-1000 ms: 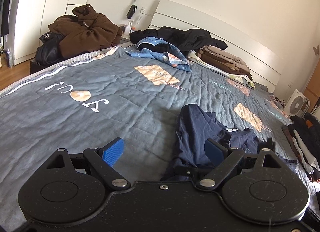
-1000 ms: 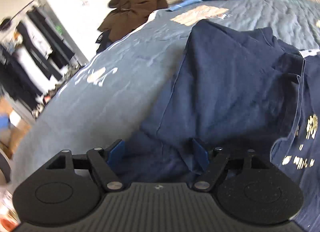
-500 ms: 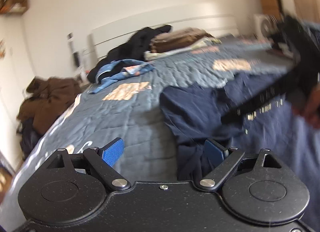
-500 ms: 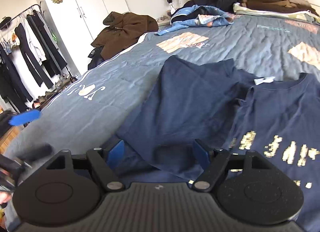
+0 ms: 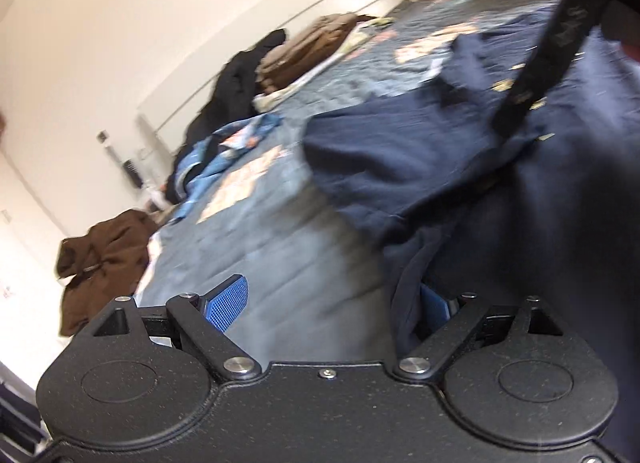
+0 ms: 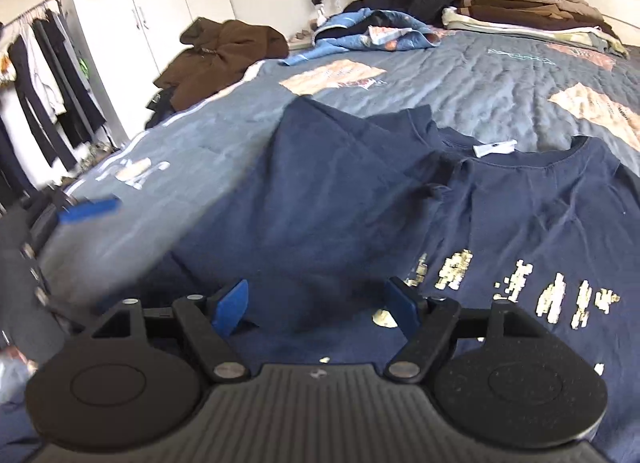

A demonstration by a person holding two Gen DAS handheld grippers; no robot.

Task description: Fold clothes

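Sprawling navy T-shirt (gold print) across bedspread

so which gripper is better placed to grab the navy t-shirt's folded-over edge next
Left, probably: the left gripper has the navy t-shirt hem by its open jaws, while the right gripper hovers open over flat cloth.

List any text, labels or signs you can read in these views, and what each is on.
None reads clearly.
Navy T-shirt: cracked gold chest print, letters too broken to read.
Its white neck label: too small.
Bedspread: white lettering at its left edge and captions on the pale patches, blurred.
Wardrobe: two cartoon mouse stickers, no words.
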